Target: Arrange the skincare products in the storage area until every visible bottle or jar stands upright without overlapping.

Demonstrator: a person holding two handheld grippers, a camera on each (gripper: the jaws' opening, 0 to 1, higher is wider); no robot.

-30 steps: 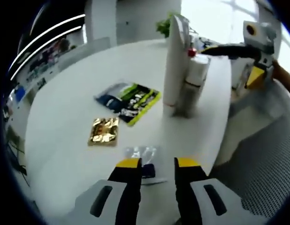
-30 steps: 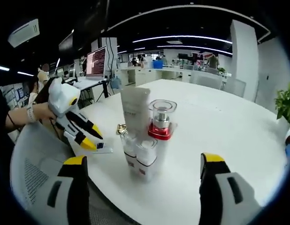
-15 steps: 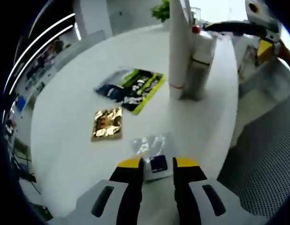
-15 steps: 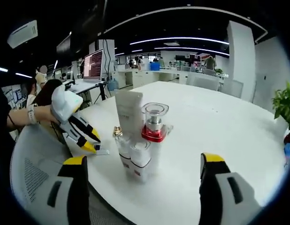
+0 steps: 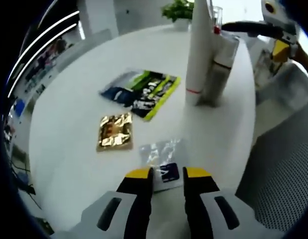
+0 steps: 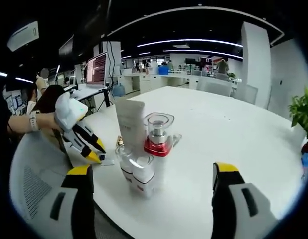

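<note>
I can read no text, brand or number anywhere. From the left gripper view, the green and dark sachet (image 5: pixel 140 94) beyond the gold packet (image 5: pixel 114 132) carries white print, but it is too blurred for me to make out a word. The gold packet itself shows only glare. The clear sachet (image 5: pixel 163 160) just beside the gold packet has a dark label patch with a pale mark that I cannot resolve. From the right gripper view, the white tube (image 6: pixel 130 122) has faint grey lines of print on its face, too small to read, and the monitor (image 6: pixel 96 66) behind the tube shows rows of unreadable text.
</note>
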